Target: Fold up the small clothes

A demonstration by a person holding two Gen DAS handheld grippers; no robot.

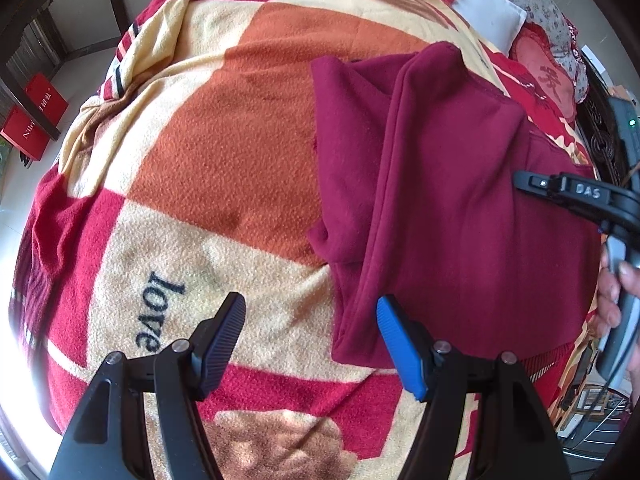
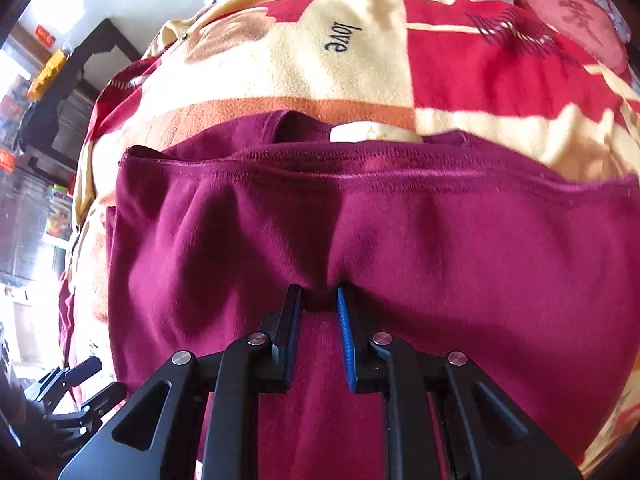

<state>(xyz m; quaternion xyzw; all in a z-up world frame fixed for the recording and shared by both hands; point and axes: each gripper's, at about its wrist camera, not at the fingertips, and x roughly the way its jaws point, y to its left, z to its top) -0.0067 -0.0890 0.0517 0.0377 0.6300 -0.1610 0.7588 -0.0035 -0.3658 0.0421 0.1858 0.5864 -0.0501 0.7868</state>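
One maroon fleece garment (image 1: 448,184), partly folded, lay on the bed toward the blanket's (image 1: 224,152) pillow-side edge, one layer doubled over another with a stitched hem across it. Judged soft, light and limp: it would drape and slide on the fleece blanket rather than hold a crease, so best taken by a hem or corner, pinching both layers together. Right gripper (image 2: 320,300): closed on a bunched pinch of the maroon cloth near the garment's middle, fabric puckering toward the fingers (image 2: 292,320); pointed steeply down at the bed. Left gripper (image 1: 312,320): open and empty, hovering steeply downward over the garment's near corner, blue pad (image 1: 396,340) above the cloth, the other over the blanket's "love" panel. A hand (image 1: 618,300) showed at the right handle.
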